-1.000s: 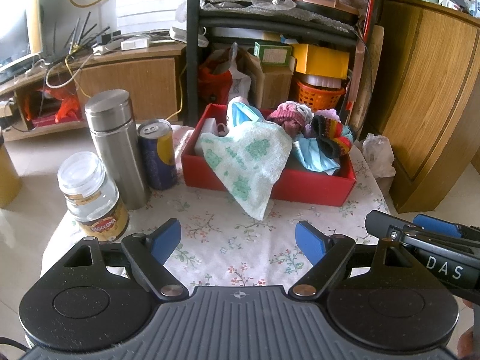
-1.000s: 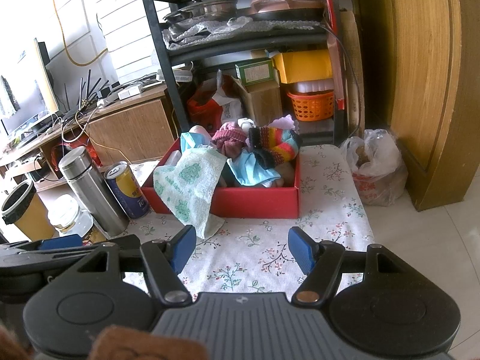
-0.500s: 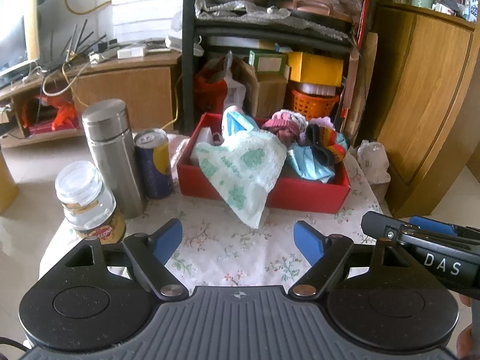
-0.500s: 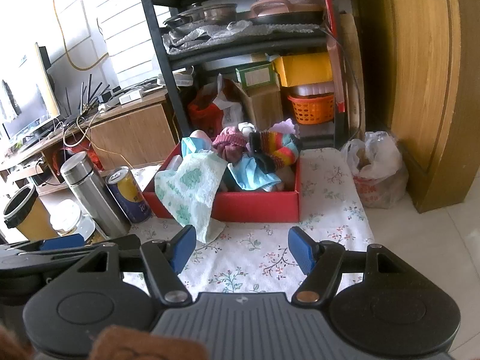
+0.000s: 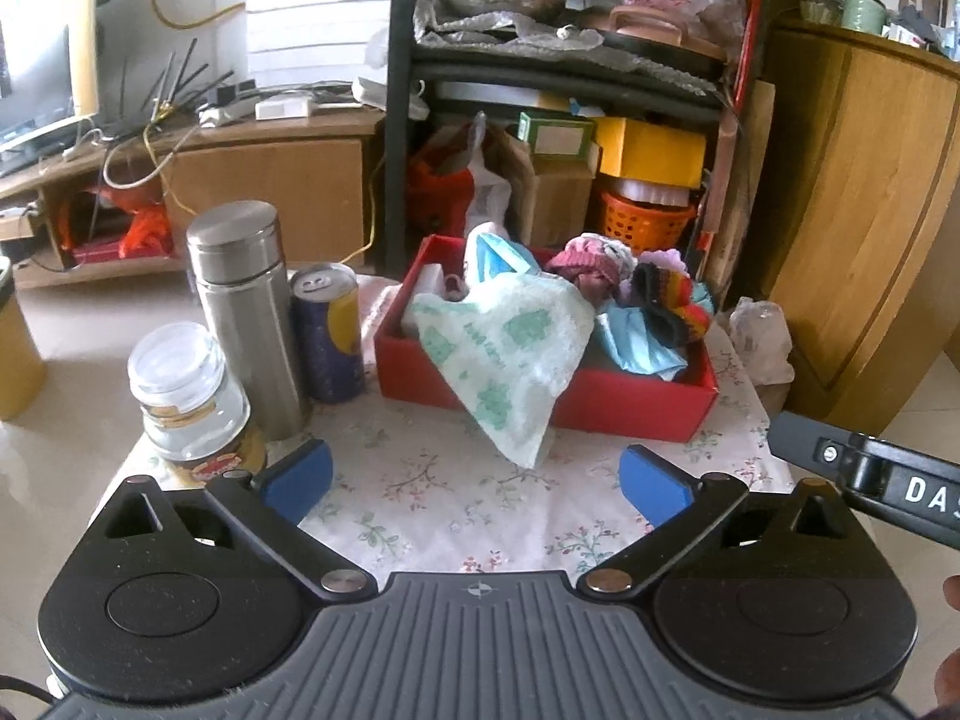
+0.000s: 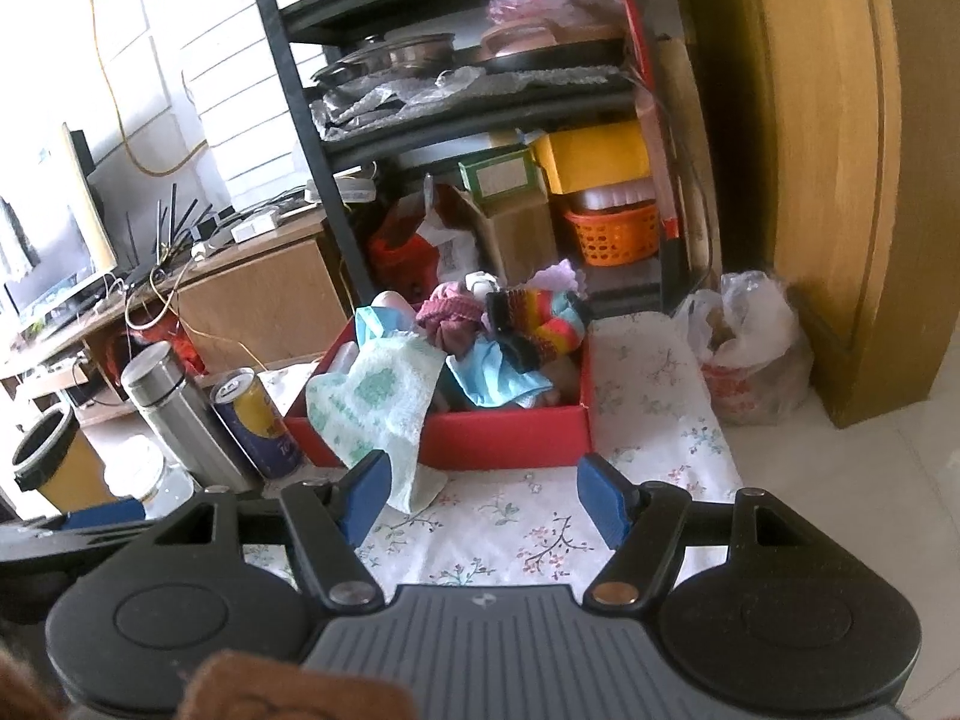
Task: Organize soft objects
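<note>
A red box (image 5: 630, 405) (image 6: 510, 435) sits at the back of the flowered tablecloth (image 5: 444, 504) (image 6: 498, 534). It holds a striped knit sock (image 5: 675, 303) (image 6: 540, 324), a pink knit piece (image 5: 585, 267) (image 6: 450, 315) and a light blue cloth (image 5: 636, 342) (image 6: 498, 375). A white cloth with green print (image 5: 504, 354) (image 6: 375, 402) hangs over the box's front wall onto the table. My left gripper (image 5: 474, 480) is open and empty, short of the box. My right gripper (image 6: 486, 495) is open and empty, its left fingertip near the hanging cloth's tip.
A steel flask (image 5: 246, 306) (image 6: 180, 414), a blue-yellow can (image 5: 327, 330) (image 6: 258, 426) and a glass jar (image 5: 192, 402) stand left of the box. A black shelf rack (image 5: 402, 108) stands behind, a wooden cabinet (image 5: 864, 210) and a plastic bag (image 6: 750, 348) at the right.
Both grippers have drawn back and risen a little from the box; the right view tilted. Both stayed open and empty. The objects have not moved.
</note>
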The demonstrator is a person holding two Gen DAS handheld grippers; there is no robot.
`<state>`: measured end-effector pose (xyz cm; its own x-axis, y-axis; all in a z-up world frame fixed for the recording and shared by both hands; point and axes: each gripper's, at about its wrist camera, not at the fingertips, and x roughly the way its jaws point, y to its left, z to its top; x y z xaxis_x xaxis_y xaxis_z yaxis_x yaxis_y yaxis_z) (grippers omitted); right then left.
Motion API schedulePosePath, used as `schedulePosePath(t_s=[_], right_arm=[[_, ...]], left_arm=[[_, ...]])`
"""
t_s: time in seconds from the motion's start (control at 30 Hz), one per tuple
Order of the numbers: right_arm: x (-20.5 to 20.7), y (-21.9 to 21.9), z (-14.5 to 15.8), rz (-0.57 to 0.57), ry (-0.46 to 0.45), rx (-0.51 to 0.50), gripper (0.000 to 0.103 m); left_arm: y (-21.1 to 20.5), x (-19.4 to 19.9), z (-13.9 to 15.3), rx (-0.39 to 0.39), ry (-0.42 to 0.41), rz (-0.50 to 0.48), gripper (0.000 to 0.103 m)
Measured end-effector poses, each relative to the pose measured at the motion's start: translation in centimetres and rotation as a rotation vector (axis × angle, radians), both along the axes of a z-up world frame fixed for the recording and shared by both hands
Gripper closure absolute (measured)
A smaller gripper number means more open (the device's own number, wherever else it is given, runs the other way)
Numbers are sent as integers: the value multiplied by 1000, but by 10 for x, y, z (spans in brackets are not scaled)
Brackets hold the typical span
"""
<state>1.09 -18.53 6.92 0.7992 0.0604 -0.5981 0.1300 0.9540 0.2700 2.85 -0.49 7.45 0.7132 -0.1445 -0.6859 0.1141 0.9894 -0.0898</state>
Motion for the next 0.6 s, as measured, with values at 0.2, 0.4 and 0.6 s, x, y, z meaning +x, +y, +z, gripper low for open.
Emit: schedulePosePath(t_s=[0.2, 0.4, 0.6], right_arm=[[0, -2, 0, -3, 0, 9, 62], [-1, -2, 1, -6, -10, 10, 62], [-2, -1, 1, -4, -12, 8, 62]], left_arm=[[-3, -1, -2, -1, 17, -27, 6], [-5, -1, -3, 0, 22, -37, 5], [-6, 0, -4, -4, 28, -28, 5]])
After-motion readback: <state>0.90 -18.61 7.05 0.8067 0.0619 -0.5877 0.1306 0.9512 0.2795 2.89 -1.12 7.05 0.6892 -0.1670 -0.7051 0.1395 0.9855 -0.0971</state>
